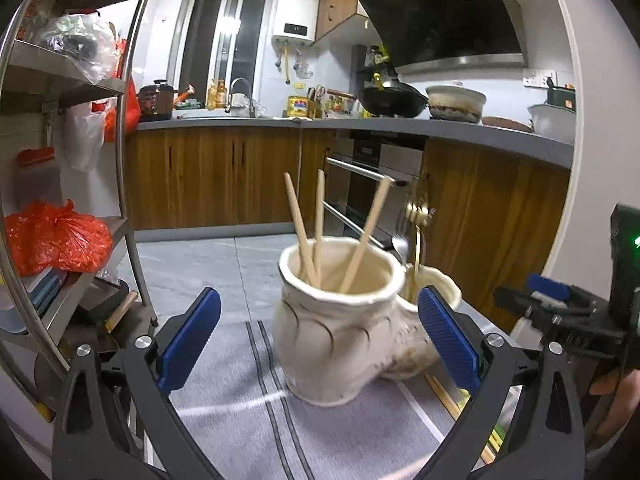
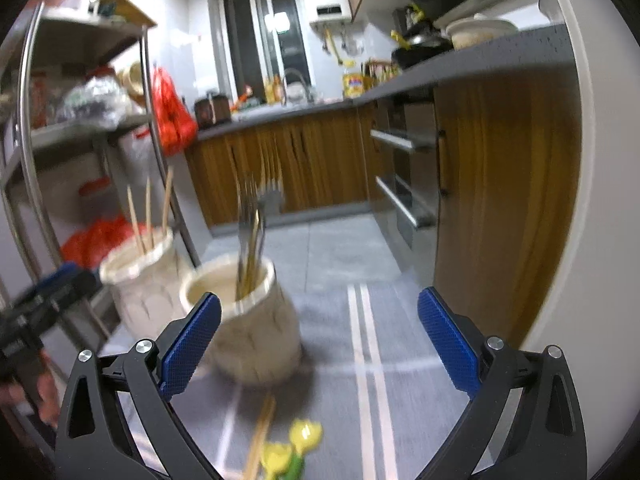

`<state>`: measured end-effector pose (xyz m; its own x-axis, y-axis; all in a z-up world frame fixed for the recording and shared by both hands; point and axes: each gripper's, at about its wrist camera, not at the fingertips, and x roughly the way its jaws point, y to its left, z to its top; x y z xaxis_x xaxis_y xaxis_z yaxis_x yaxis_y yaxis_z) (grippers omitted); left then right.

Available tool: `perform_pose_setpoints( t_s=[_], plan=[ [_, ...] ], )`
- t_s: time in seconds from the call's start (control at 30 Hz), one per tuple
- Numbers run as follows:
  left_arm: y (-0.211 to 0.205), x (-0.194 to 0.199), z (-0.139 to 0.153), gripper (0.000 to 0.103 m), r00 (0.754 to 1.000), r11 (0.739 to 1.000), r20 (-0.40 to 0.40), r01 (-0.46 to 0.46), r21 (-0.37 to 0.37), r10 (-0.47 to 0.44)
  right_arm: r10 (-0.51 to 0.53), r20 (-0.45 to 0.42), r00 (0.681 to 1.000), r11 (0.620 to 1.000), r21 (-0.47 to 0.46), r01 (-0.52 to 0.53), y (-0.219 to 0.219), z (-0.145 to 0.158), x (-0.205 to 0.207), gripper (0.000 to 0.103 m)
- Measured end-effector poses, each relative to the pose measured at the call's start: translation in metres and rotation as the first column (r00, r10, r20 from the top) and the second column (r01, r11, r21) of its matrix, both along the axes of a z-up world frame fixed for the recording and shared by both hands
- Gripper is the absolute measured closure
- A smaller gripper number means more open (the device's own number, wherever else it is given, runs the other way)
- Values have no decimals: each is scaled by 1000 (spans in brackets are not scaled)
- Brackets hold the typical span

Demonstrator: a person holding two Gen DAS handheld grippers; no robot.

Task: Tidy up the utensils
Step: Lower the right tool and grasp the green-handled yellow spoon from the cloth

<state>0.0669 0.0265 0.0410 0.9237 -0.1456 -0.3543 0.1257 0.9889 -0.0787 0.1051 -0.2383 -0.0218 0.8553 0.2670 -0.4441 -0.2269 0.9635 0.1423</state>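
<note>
— Utensils first: what do they look like?

— Three pale wooden chopsticks (image 1: 316,232) stand tilted in the larger cream ceramic holder (image 1: 336,328), fanned apart at their tops. Just beside it, touching it, a smaller cream holder (image 2: 244,320) carries blurred metal cutlery (image 2: 250,236) — gold handles, fork tines uppermost. Both holders have wavy rims and dark curved lines on their sides.

— Anything lying loose?

— Yes. A wooden chopstick (image 2: 260,436) lies flat on the grey striped cloth (image 1: 240,420), in front of the smaller holder, and next to it something yellow and green (image 2: 292,452), too blurred to name.

— Where does all that sit against the grippers?

— The left gripper (image 1: 320,336) has its blue pads spread wide, nothing between them touching; the larger holder stands just ahead, framed between the fingers. The right gripper (image 2: 320,340) is likewise spread with nothing in its grasp — the smaller holder is near its left finger, and the loose chopstick lies low between the fingers. From the left wrist view the right gripper shows at the cloth's right side; from the right wrist view the left one shows, blurred, at the cloth's left side.

— And the holders on the cloth?

— Toward its far edge, the larger one to the left.
</note>
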Motion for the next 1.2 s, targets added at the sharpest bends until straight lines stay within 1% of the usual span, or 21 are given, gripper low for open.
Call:
perform_pose_setpoints(
  t_s=[0.13,0.23,0.33,0.37,0.4,0.47,0.6,0.67,0.73,0.8,0.97,1.07,1.1,1.13,1.2],
  plan=[
    [-4,-12,-7,6,999,1000,-32,27,2,-26,4,-74,997,999,-45,-7,0,-17,-16,5],
    [-7,-20,-14,6,997,999,-57,44,12,-43,13,-100,995,996,-88,-21,4,-23,-30,5],
    [-8,-26,-19,6,996,998,-73,54,12,-53,22,-136,991,987,-153,-43,12,-31,-43,11],
    [-7,-28,-20,6,996,998,-76,56,13,-55,23,-146,989,985,-164,-47,14,-34,-46,22],
    [-7,-29,-20,6,995,998,-78,58,15,-57,21,-162,987,982,-181,-50,15,-36,-48,37],
    [-8,-32,-21,6,995,998,-80,57,17,-56,24,-195,981,978,-198,-63,18,-42,-51,51],
    [-8,-36,-24,6,995,998,-84,63,16,-61,50,-247,968,977,-191,-99,22,-49,-54,72],
    [-10,-38,-26,6,994,998,-92,67,21,-65,70,-269,961,978,-173,-119,25,-51,-55,77],
    [-12,-40,-27,6,993,997,-97,75,26,-72,79,-291,953,978,-162,-131,27,-53,-53,80],
    [-13,-42,-27,6,992,996,-97,84,35,-80,80,-311,947,977,-165,-137,28,-56,-51,84],
    [-19,-46,-30,6,991,995,-107,90,50,-84,75,-356,931,978,-158,-139,28,-61,-39,85],
    [-26,-48,-31,6,989,993,-118,98,73,-89,81,-355,931,977,-155,-144,30,-63,-32,85],
    [-28,-49,-31,6,988,992,-126,102,79,-91,84,-347,934,976,-159,-147,30,-64,-32,88],
    [-31,-50,-31,6,986,990,-137,109,86,-96,86,-344,935,976,-161,-149,29,-64,-32,89],
    [-38,-51,-34,6,981,988,-165,122,95,-106,95,-337,937,978,-146,-152,26,-65,-32,93]
  ],
)
